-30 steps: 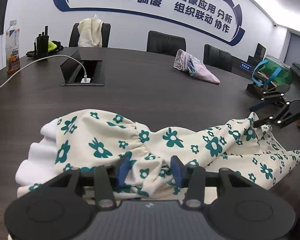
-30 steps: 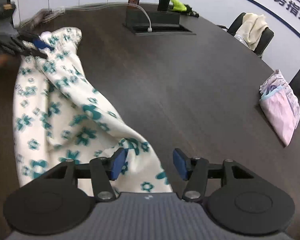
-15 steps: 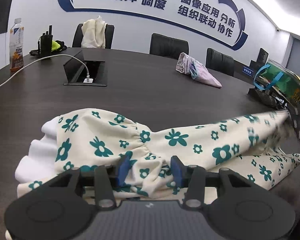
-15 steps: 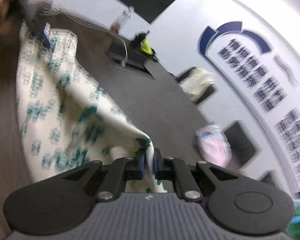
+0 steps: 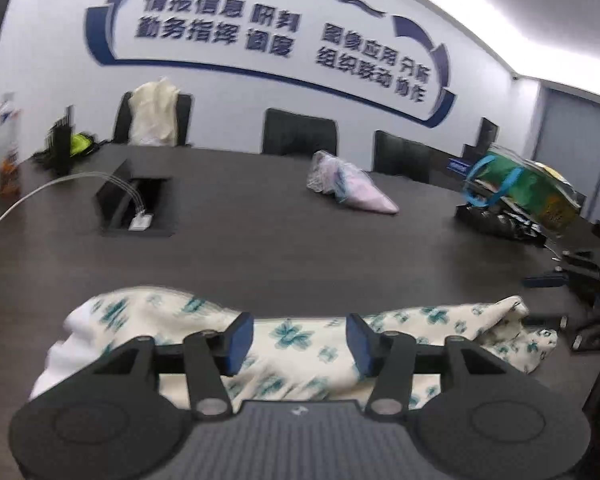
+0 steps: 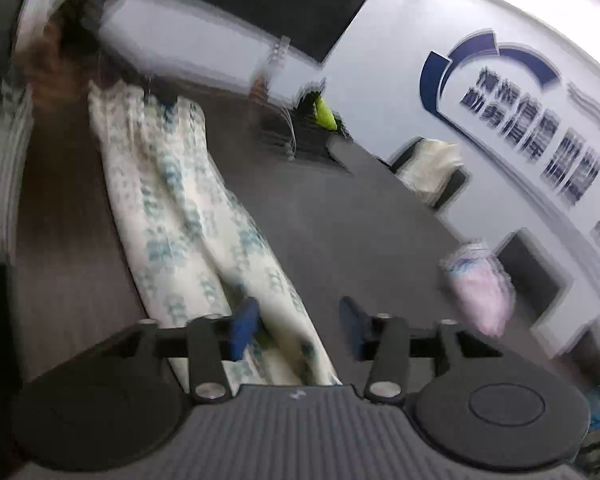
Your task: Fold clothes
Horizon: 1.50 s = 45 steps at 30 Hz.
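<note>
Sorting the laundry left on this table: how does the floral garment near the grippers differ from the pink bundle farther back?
The floral garment is cream with teal flowers; the pink bundle is pale pink with light blue trim. The floral garment lies stretched in a long strip at the near edge, while the pink bundle sits bunched into a compact cone farther back. The floral garment runs under both grippers; the pink bundle lies alone. Both rest on the dark table.

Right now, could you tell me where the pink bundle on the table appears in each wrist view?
Left wrist: pink bundle upper centre-right, on the far table.
Right wrist: pink bundle at right, blurred, beyond the fingers.
Shared landmark: cream cloth draped over a chair.
</note>
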Motion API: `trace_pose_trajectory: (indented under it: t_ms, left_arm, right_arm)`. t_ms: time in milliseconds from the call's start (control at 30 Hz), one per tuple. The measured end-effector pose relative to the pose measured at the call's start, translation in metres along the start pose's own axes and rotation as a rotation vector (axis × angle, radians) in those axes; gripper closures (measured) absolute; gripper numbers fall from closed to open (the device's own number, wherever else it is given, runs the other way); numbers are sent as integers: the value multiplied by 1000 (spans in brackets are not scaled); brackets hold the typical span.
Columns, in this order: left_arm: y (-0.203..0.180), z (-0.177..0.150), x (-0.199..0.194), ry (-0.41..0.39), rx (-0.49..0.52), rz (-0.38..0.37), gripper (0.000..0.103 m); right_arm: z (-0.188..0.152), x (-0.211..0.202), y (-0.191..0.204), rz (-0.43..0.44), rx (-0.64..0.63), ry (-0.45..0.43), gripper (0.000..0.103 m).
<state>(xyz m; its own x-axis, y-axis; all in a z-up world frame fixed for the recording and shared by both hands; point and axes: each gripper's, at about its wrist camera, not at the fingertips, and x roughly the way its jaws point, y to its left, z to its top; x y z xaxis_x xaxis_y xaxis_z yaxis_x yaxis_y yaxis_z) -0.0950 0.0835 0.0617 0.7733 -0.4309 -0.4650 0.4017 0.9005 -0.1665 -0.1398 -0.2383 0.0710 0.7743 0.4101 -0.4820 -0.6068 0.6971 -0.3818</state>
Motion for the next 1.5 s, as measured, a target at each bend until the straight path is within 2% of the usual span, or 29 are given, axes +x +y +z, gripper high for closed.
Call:
trace_pose_trajectory:
  t_ms: [67,167,267,333,400,467,600,700,833,933,967,1000,1100,1167,1233,1333,1500]
  left_arm:
    - [-10,3,21,33,31,20,53]
    - [-14,-1,41,91,39,75,54]
    - [-5,-12,50,142,19,127,56]
    - [2,-20,49,151,8,136,56]
    - [8,-25,45,150,-3,139,56]
    - [14,-29,43,141,-15,128,56]
    - [19,-33,39,127,-32,116,56]
    - [22,-34,38,118,-47,106,56]
    - [28,-31,30,91,-104,100,58]
    - [29,-23,15,21,-143,81,54]
    - [26,-19,14,11,-131,74,49]
    - [23,-15,15,9,-113,69,48]
    - [16,-7,34,65,-75,72,49]
    - [18,-6,48,119,-68,101,50]
    - [24,-8,55,146,-82,119,54]
    - [36,-14,57,146,-120,102,57]
    - [36,-14,54,154,-126,117,58]
  right_arm:
    - [13,1,-25,90,208,-101,74]
    - [22,39,-20,-13,431,0,80]
    - [16,73,11,-79,452,130,84]
    - [6,82,23,-157,460,166,84]
    - [-6,87,22,-211,486,178,81]
    - [-14,78,18,-224,539,163,77]
    - [-20,56,13,-413,536,122,80]
    - [-36,53,6,-403,602,197,82]
    - [-29,46,14,-438,575,202,82]
    - [-12,38,23,-383,560,94,81]
    - [-6,45,25,-352,535,86,81]
    - [0,53,28,-321,510,79,81]
    - [3,84,31,-296,478,136,81]
    - [-3,96,26,-291,522,164,81]
    - [-6,94,21,-301,559,167,81]
    - [-9,87,14,-331,598,194,81]
    - [-14,44,11,-356,623,210,78]
